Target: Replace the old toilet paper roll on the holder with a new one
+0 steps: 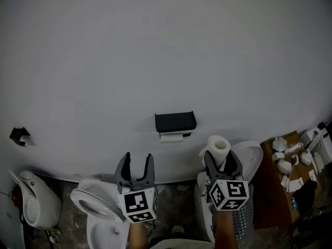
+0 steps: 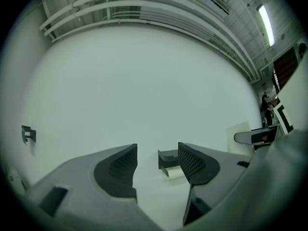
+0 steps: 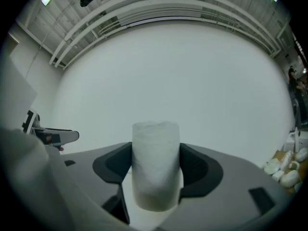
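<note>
A black holder [image 1: 175,121] hangs on the white wall with a nearly spent white roll [image 1: 171,137] under it; the left gripper view shows the holder [image 2: 168,158] and roll [image 2: 175,173] straight ahead between the jaws. My left gripper [image 1: 136,162] is open and empty, below and left of the holder. My right gripper [image 1: 220,158] is shut on a full white toilet paper roll [image 1: 218,148], held upright, to the right of the holder. That new roll [image 3: 155,163] fills the gap between the right jaws.
A white toilet [image 1: 98,207] stands below the left gripper, another toilet with a raised lid [image 1: 251,158] below the right. A urinal-like white fixture [image 1: 34,198] sits at far left. A brown table [image 1: 282,183] with small clutter is at right. A black bracket [image 1: 19,135] is on the wall.
</note>
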A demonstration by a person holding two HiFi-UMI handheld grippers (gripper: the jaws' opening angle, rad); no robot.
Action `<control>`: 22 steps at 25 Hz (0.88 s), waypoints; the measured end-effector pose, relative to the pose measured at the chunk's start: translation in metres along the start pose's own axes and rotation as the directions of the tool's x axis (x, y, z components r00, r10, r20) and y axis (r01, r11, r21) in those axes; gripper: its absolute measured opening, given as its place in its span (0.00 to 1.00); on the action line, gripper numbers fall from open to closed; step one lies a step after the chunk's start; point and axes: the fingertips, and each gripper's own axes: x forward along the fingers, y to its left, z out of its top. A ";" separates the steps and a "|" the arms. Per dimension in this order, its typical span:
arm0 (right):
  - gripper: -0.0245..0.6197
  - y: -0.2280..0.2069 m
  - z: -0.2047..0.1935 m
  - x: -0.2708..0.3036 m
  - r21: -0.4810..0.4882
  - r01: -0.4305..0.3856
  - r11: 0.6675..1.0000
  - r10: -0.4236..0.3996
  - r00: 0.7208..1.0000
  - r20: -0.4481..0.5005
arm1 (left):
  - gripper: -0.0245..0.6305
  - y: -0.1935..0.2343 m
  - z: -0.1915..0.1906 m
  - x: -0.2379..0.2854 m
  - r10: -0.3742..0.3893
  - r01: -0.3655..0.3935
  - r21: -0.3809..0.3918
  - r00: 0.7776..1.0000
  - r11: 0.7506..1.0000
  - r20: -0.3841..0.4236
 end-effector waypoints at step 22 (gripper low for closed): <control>0.49 -0.017 -0.002 0.049 0.000 0.039 0.999 -0.039 0.999 -0.014 | 0.41 0.002 -0.003 0.061 -0.047 0.047 0.028 0.999 0.998 -0.019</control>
